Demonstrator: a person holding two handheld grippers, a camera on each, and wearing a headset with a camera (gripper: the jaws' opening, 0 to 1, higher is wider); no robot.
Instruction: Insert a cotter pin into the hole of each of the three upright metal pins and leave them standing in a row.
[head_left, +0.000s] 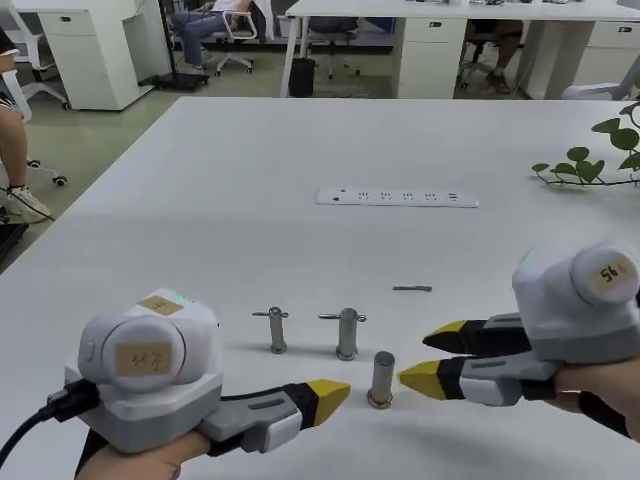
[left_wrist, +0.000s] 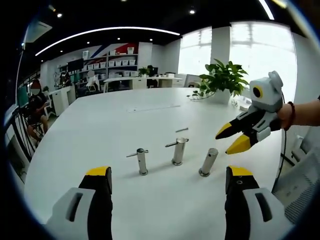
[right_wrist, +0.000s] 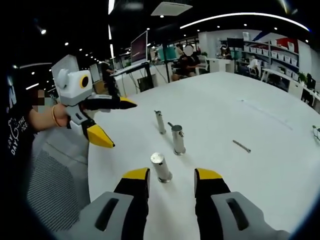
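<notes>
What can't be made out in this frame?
- Bare pin: whether its hole faces either gripper; the hole is too small to see in any view.
- Loose cotter pin: its exact shape; small and blurred in the head view.
- Plant: its pot; cut off by the head view's right edge.

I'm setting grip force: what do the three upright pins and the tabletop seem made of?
Left pin, middle pin and right pin: apparently steel or similar metal, silvery grey with bright highlights, smooth semi-polished finish. Tabletop: probably white laminate or painted board, matte and smooth, with only soft reflections; its core can't be told.
</notes>
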